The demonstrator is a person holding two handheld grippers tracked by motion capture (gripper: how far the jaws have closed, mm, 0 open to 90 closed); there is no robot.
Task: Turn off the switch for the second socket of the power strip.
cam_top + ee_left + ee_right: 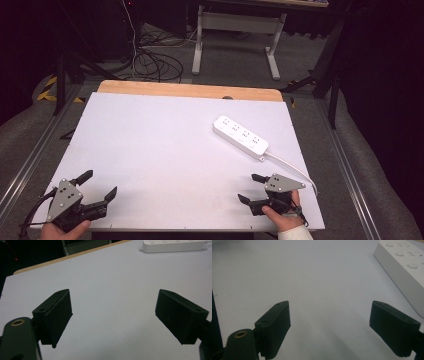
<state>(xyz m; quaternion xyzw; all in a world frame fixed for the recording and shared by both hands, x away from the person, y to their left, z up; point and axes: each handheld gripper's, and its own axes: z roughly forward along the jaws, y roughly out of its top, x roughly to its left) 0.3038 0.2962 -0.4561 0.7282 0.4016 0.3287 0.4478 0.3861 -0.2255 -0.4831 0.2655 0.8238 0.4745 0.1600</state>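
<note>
Nearest the high camera, at the table's near edge, two hands hold the grippers. At about 7 o'clock on the white table top (165,150) sits the left gripper (101,186), its jaws spread wide with nothing between them and its grey three-cornered plate on top. At about 5 o'clock sits the right gripper (251,188), jaws likewise wide and empty, pointing toward 9 o'clock across the sheet.

In the left gripper view the left gripper (113,315) frames bare white surface, and the power strip (175,245) lies far off at the top right. In the right gripper view the right gripper (329,325) also frames bare surface, with the power strip (404,267) running along the right edge, near but apart from the right-hand jaw.

Outward from the hands, the power strip (240,136) lies flat at about 2 o'clock on the table, set diagonally, sockets up. Its white cable (292,167) leaves the near end and curves past the right gripper toward the table's right edge. Between either gripper and the strip the sheet is open.

Beyond the white sheet a wooden strip (190,91) shows at 12 o'clock. Behind that, on the floor, lie a coil of black cables (155,62) at 11 o'clock and a white desk frame (240,37) at 12 to 1 o'clock.
</note>
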